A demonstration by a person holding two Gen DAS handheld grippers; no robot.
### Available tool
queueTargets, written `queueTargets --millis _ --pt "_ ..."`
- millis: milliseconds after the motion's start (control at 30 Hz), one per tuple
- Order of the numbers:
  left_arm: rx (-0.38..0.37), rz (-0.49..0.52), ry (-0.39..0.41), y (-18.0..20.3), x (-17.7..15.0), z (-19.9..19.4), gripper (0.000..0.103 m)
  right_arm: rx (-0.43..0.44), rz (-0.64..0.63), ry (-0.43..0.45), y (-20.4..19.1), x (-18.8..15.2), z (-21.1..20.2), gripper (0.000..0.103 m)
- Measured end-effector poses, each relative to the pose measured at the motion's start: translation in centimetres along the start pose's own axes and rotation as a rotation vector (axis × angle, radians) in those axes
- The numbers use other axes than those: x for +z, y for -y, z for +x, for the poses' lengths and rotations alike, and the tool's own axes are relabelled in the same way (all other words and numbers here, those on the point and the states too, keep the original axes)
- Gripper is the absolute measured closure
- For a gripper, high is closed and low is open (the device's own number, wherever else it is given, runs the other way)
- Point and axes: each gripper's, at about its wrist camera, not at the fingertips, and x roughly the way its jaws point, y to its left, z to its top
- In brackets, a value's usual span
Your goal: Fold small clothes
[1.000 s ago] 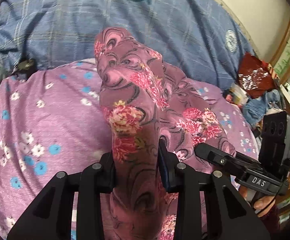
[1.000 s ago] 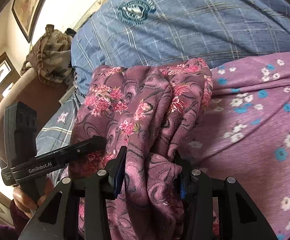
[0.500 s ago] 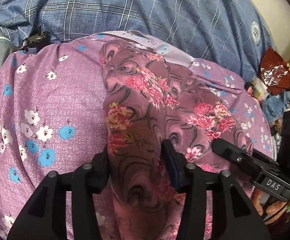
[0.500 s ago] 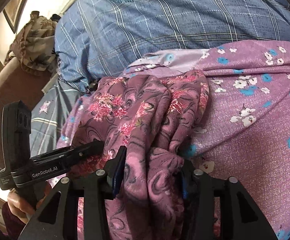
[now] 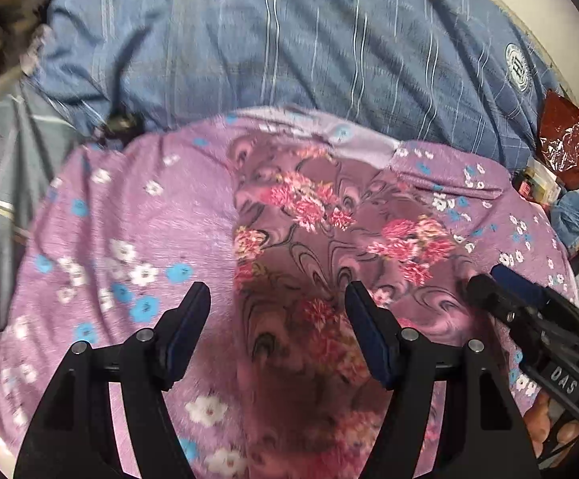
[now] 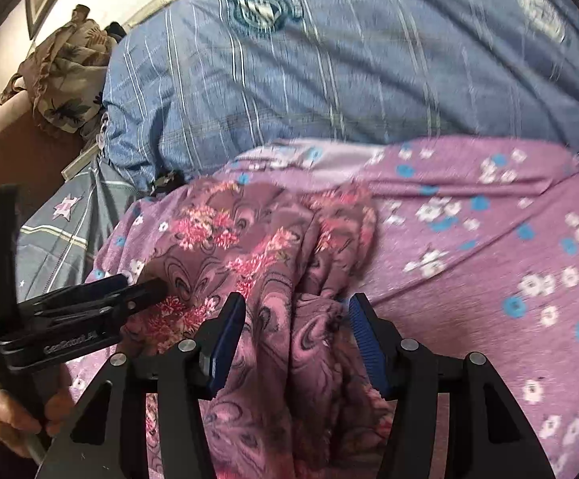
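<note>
A maroon garment with pink flowers [image 5: 321, 247] lies folded on a lilac cloth with blue and white flowers [image 5: 110, 247]. My left gripper [image 5: 277, 303] is open, its jaws wide apart over the maroon garment's near left edge. My right gripper [image 6: 295, 309] is open too, with a bunched fold of the maroon garment [image 6: 257, 255] lying loose between its jaws. The right gripper shows at the right of the left wrist view [image 5: 529, 319]; the left gripper shows at the left of the right wrist view [image 6: 70, 319]. The lilac cloth also shows in the right wrist view [image 6: 489, 247].
A blue plaid duvet [image 5: 289, 48] lies behind the clothes, also in the right wrist view [image 6: 329, 64]. A red foil bag [image 5: 569, 147] and clutter sit at the far right. A patterned cloth [image 6: 66, 68] hangs on a brown headboard at the left.
Both grippers have opened and let go of the maroon garment. It has come down from being held up and now lies on the lilac cloth.
</note>
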Motion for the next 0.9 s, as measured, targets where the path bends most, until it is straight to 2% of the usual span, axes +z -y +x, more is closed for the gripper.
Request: queueTargets --millis 100,267,500,900 --pt "0.042 -0.006 0.057 0.2 -1.3 -2.4 0.029 -0.034 -0.034 0.054 -0.6 -0.1 -1.5 0.046" --pt "0.059 -0.026 0.093 0.4 -3.1 -5.9 0.029 -0.08 -0.081 0.115 -2.2 -0.5 -3.8 0.046" --pt "0.085 -0.025 0.173 0.6 -3.3 -11.0 0.029 -0.155 -0.144 0.19 -5.3 -1.6 -7.9 0.046" --pt "0.128 0.016 0.325 1.6 -4.7 -20.0 0.02 -0.178 -0.148 0.298 -7.6 -2.9 -15.9 0.043"
